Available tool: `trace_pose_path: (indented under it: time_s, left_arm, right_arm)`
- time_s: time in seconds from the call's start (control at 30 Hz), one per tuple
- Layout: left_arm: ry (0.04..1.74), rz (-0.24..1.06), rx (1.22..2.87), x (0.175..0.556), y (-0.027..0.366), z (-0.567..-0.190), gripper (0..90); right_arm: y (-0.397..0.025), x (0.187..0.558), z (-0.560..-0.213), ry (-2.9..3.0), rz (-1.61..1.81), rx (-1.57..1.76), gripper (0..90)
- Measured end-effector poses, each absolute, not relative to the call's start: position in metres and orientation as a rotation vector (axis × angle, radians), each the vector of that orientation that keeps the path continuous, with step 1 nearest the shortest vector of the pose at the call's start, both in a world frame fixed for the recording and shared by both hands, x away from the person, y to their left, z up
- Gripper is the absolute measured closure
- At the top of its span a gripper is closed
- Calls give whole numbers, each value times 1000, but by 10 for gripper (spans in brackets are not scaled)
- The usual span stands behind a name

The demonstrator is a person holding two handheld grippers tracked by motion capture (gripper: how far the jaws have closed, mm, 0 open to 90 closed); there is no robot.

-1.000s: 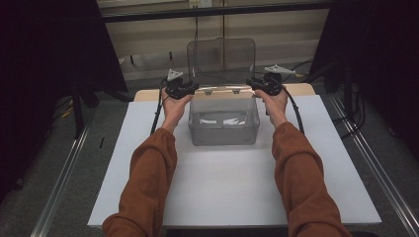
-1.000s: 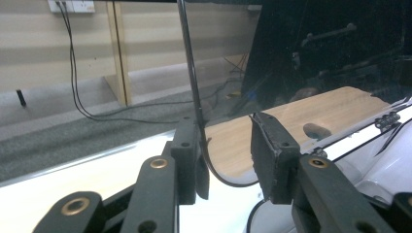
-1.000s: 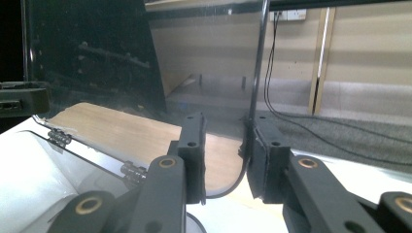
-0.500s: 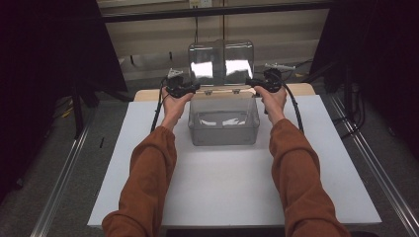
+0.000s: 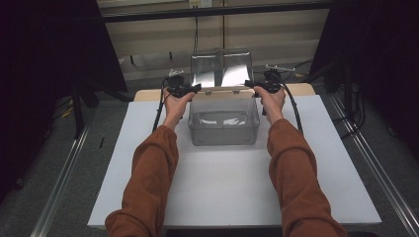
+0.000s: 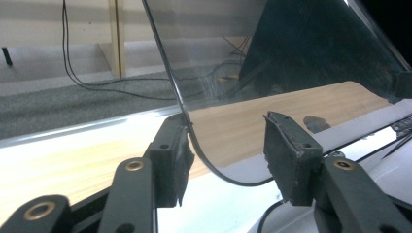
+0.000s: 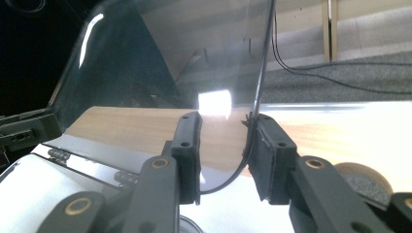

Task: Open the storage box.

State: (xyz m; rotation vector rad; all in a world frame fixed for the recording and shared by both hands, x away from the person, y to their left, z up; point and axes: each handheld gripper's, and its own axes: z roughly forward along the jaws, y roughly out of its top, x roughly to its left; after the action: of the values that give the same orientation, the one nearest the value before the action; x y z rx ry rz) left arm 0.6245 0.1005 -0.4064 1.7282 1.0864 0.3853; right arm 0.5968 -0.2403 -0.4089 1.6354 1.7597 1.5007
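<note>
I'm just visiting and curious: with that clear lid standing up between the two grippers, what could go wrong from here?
1. The lid stands nearly upright. The left gripper has open jaws, with only one touching the lid's edge, so the lid could swing down onto the clear box.
2. The right gripper also isn't clamped on the edge, so the smooth plastic could slip free.
3. The box sits at the far part of the white tabletop; a push might slide it backwards.
</note>
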Motion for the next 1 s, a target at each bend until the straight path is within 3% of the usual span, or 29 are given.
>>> trace_pose_path:
  time_s: [0.3, 0.43, 1.0]
  left_arm:
    - [1112, 333, 1711, 626, 103, -409, 507]
    - [1120, 315, 1705, 627, 101, -412, 449]
    - [1144, 282, 1688, 628, 100, -413, 439]
  right_arm:
    - [-243, 599, -414, 1747, 1541, 1691, 652]
    - [-242, 599, -416, 1750, 1539, 1698, 632]
    - [-241, 600, -418, 1751, 1545, 1730, 610]
